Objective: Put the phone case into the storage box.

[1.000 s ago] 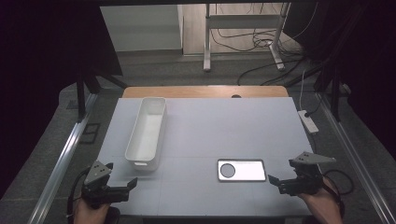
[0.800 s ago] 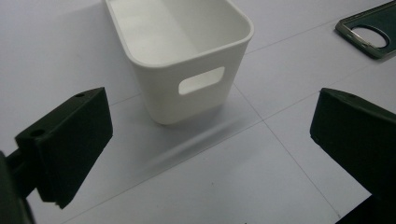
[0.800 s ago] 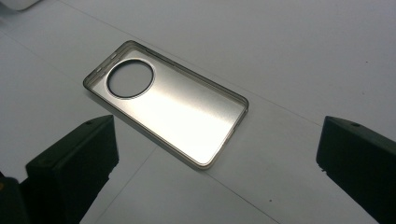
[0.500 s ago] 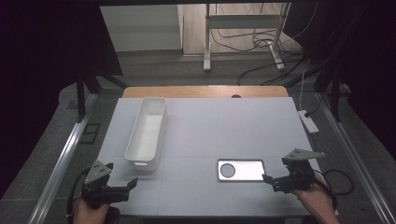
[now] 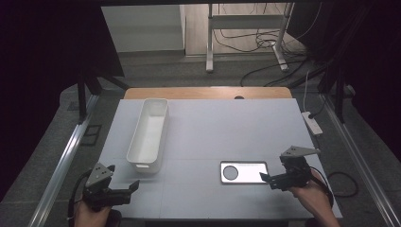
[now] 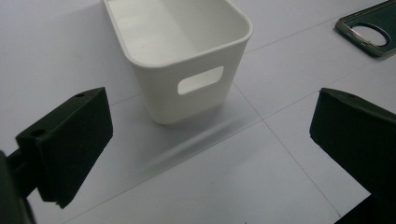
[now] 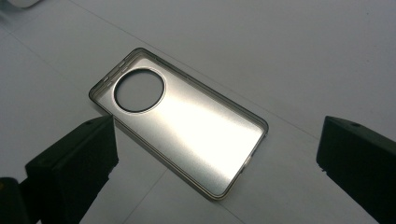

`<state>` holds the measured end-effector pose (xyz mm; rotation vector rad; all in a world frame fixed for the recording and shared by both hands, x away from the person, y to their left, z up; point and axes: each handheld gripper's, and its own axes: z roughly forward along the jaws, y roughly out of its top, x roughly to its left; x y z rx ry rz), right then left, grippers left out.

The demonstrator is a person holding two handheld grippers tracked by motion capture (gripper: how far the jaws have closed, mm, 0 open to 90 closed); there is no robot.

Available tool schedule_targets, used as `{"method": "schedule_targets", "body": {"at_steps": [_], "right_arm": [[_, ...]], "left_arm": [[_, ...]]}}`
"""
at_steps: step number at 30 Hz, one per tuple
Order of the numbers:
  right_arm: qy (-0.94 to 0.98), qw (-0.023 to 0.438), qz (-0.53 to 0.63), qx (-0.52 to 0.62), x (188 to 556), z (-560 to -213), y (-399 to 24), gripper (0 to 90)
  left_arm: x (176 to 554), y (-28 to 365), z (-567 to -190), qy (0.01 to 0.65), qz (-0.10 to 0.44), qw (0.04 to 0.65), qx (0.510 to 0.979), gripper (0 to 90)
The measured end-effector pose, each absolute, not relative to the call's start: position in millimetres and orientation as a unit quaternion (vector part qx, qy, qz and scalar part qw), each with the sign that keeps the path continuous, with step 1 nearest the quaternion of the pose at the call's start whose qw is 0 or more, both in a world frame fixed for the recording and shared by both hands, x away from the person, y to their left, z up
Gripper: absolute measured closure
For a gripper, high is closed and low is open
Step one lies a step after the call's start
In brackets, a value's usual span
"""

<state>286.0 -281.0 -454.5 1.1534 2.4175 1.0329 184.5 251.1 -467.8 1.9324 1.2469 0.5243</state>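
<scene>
your right tongs (image 5: 270,179) sit at the lower right of the high view, released, jaws spread wide just beside the right end of the phone case (image 5: 244,172), which lies flat on the worktop (image 5: 227,127) with its inside facing up and its round camera hole toward the left of the frame. in the right gripper view the phone case (image 7: 180,123) fills the centre between the two jaws and nothing touches it. your left tongs (image 5: 124,189) wait at the lower left, also released and holding nothing, pointed at the near end of the white bin (image 5: 148,133); the left gripper view shows the bin (image 6: 180,56) empty. so judging from this, the work has barely started: the case is not yet gripped or lifted, and if it is meant for the bin, the whole carry and drop are left to do.
</scene>
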Motion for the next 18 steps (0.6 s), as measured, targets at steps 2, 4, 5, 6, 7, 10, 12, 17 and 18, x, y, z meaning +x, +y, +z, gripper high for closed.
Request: {"method": "schedule_targets", "body": {"at_steps": [2, 4, 5, 6, 7, 10, 12, 17, 18], "right_arm": [[0.835, 0.135, 0.354, 0.399, 288.0, -454.2, -278.3, 0.0], [0.837, 0.135, 0.352, 0.397, 290.8, -454.5, -275.0, 0.0], [0.839, 0.137, 0.35, 0.394, 292.3, -455.2, -273.0, 0.0], [0.841, 0.137, 0.348, 0.392, 293.1, -455.2, -272.1, 0.0], [0.841, 0.137, 0.347, 0.391, 294.4, -455.9, -270.5, 0.0], [0.843, 0.137, 0.345, 0.388, 296.5, -456.9, -268.3, 0.0], [0.846, 0.137, 0.339, 0.388, 298.4, -457.8, -267.2, 0.0], [0.851, 0.134, 0.337, 0.38, 302.1, -458.9, -262.1, 0.0], [0.851, 0.132, 0.337, 0.379, 302.9, -458.8, -260.5, 0.0]], "left_arm": [[184.5, 251.1, -467.8, 0.489, 0.205, 0.381, 0.758, 0.4], [184.5, 251.1, -467.8, 0.488, 0.205, 0.381, 0.758, 0.4], [184.5, 251.1, -467.8, 0.488, 0.205, 0.382, 0.758, 0.4], [184.5, 251.2, -467.8, 0.488, 0.205, 0.382, 0.758, 0.4], [184.5, 251.3, -467.8, 0.488, 0.204, 0.383, 0.757, 0.4], [184.6, 251.8, -467.9, 0.489, 0.202, 0.384, 0.757, 0.4], [184.7, 252.3, -468.0, 0.489, 0.2, 0.387, 0.756, 0.5], [184.8, 252.0, -467.9, 0.489, 0.201, 0.385, 0.757, 0.5], [184.8, 252.0, -467.9, 0.488, 0.201, 0.385, 0.757, 0.5]]}}
